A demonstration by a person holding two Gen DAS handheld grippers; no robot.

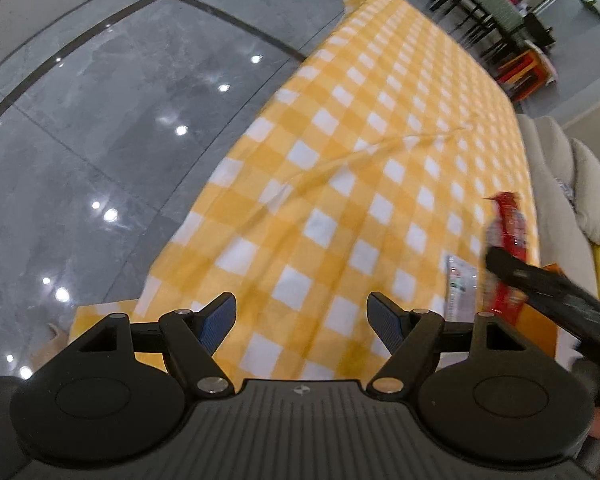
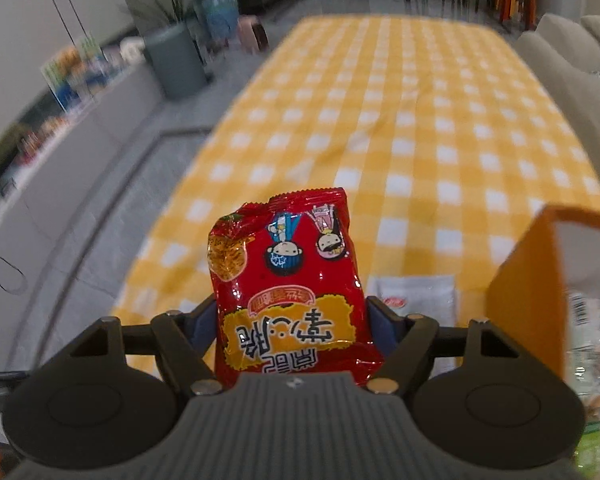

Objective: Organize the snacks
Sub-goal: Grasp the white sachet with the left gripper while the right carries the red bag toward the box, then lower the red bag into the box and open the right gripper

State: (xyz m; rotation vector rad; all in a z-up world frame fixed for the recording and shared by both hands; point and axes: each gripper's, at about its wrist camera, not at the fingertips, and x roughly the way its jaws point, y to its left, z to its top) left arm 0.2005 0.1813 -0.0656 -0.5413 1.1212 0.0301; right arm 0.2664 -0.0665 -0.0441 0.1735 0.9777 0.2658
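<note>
Holding the red snack packet (image 2: 288, 284) clamped between the pads of the right gripper (image 2: 290, 328), lifted clear of the yellow checked tablecloth (image 2: 380, 120). Keep the squeeze even, swing toward the orange box (image 2: 528, 292) just right of the packet, lower in flat. Left gripper (image 1: 302, 320) spread wide, grasping nothing. Counted: one red packet, one white packet (image 2: 416, 296) lying beside the box, one box, two grippers.
</note>
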